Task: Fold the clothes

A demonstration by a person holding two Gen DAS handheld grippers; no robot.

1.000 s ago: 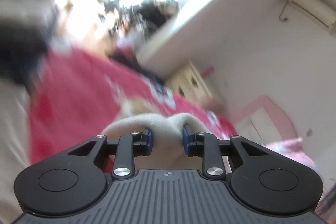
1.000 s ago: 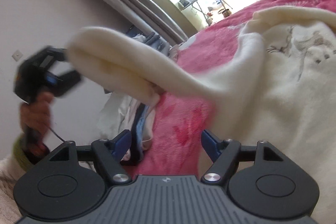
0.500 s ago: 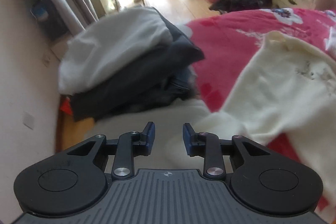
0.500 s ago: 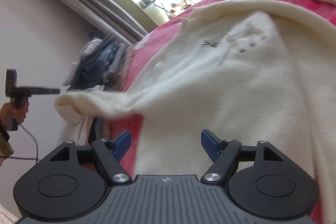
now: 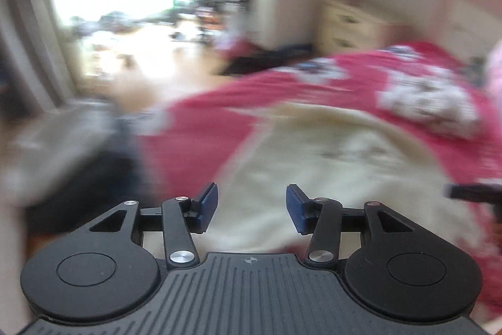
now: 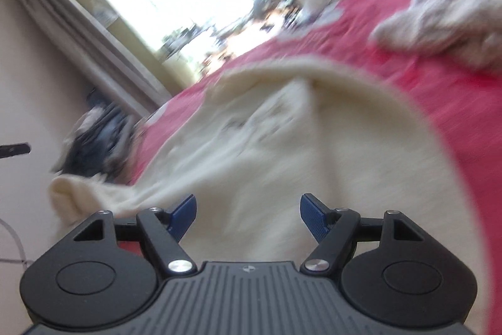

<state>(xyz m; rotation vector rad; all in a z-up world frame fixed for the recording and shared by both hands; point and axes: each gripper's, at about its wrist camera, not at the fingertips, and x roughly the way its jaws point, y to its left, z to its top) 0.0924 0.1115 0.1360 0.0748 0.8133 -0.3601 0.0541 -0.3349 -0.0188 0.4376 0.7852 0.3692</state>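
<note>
A red bed cover point(image 5: 200, 127) with pale flower patches spreads across both blurred views, soft and plush-looking, its near-left edge dropping toward a heap of dark and grey clothes point(image 5: 62, 146). On it lies the cream sweater point(image 6: 282, 146) — thick, fleecy knit with a faint dark motif on the chest and a rounded collar fold at its far end. One sleeve point(image 6: 81, 193) trails off toward the left, its cuff past the cover's edge in the right wrist view. A smaller crumpled whitish garment point(image 6: 439, 27) sits farther back on the cover, apart from the sweater. Bare red cover shows beyond the collar and to the sweater's right.

The left hand-held gripper point(image 5: 252, 206) is spreading its jaws, with nothing pinched between them — only sweater fabric beneath. The right hand-held gripper point(image 6: 248, 214) stands wide apart and empty, above the sweater's body.
</note>
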